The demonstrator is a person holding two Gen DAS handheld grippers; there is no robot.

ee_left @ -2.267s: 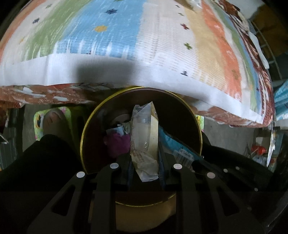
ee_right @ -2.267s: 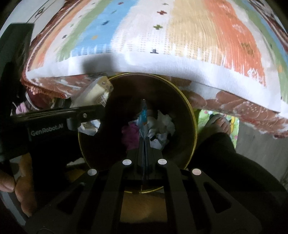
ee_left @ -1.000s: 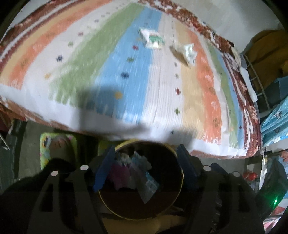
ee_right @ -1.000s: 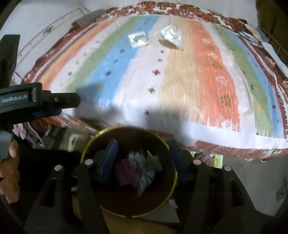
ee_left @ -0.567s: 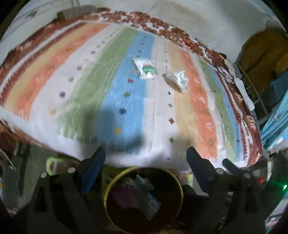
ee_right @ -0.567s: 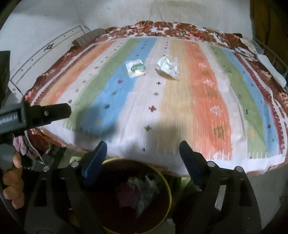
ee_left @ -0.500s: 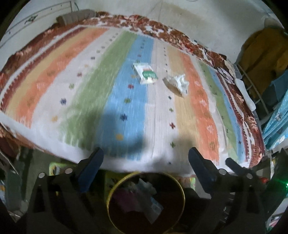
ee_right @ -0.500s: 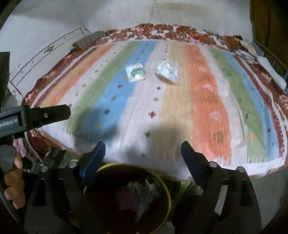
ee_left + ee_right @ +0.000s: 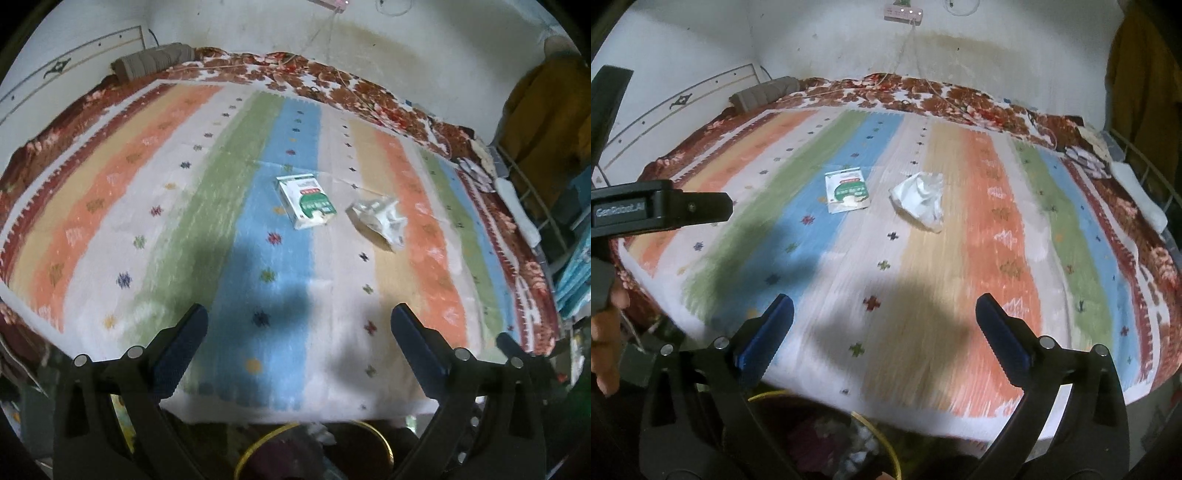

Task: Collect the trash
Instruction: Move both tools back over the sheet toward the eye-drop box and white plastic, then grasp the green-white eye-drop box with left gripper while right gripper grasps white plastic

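A white-and-green packet point(image 9: 306, 201) point(image 9: 847, 192) lies flat on the striped bedspread, far ahead of both grippers. A crumpled white wrapper point(image 9: 378, 221) point(image 9: 919, 201) lies just to its right. The gold-rimmed trash bin point(image 9: 258, 446) point(image 9: 882, 435), with trash inside, shows at the bottom edge below the bed's near side. My left gripper point(image 9: 298, 314) stands wide open over the bed's near part, with nothing between its fingers. The jaws of my right gripper point(image 9: 884, 302) are opening and hold nothing. The left gripper's body point(image 9: 657, 212) and the hand point(image 9: 605, 332) holding it show at the left.
The striped bedspread point(image 9: 184, 221) covers a bed against a white wall. A rolled brown cloth point(image 9: 151, 61) lies at the far left corner. Yellow garments point(image 9: 546, 110) and a metal rack point(image 9: 532, 192) stand at the right.
Both grippers lifted away from the bin and tilted up toward the bed. Their jaws spread wider, and the bin slid to the bottom edge of both views.
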